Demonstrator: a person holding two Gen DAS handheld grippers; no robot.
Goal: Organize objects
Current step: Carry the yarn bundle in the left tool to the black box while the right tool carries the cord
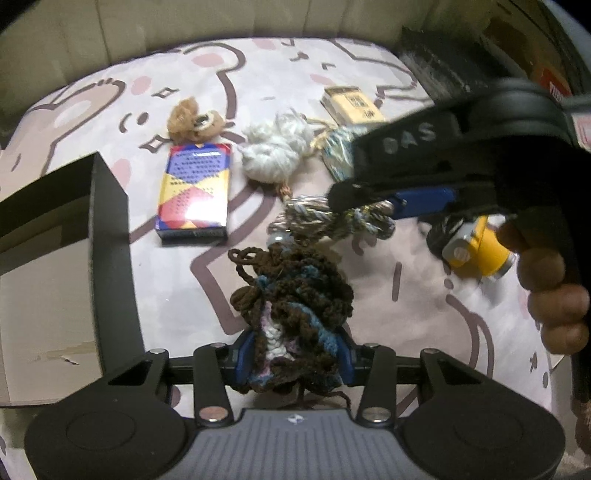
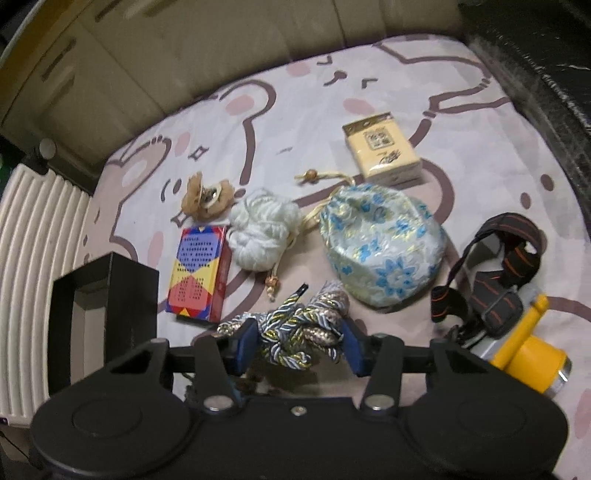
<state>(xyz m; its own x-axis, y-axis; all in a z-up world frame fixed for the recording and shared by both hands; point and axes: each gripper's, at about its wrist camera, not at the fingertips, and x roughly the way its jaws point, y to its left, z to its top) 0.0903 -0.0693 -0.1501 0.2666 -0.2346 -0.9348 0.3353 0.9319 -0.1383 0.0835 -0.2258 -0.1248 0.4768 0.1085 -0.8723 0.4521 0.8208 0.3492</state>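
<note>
Fingers of my left gripper (image 1: 293, 360) pinch the brown crochet piece (image 1: 291, 306); the right gripper (image 2: 299, 345) clamps the braided cord (image 2: 295, 332). I'd lift both straight off the bedsheet (image 2: 461, 177), then carry them to the black box (image 2: 107, 291) nearby. Both are soft, floppy, tangled.

Both cameras sit just behind their own grippers and look steeply down onto a bedsheet (image 1: 424, 314) printed with cartoon bears. The left wrist view looks along the left gripper (image 1: 293, 354), close above the sheet, facing a beige padded wall (image 1: 184, 33) at the far edge. The right wrist view looks along the right gripper (image 2: 297, 347) from a little further right, facing the same way. Both views share the colourful box (image 1: 194, 192) (image 2: 197, 271), the white yarn ball (image 1: 275, 151) (image 2: 264, 229), the black box (image 1: 110, 229) (image 2: 110, 295) and the yellow headlamp (image 1: 476, 247) (image 2: 524, 350). The right gripper itself crosses the left view (image 1: 369, 205).
</note>
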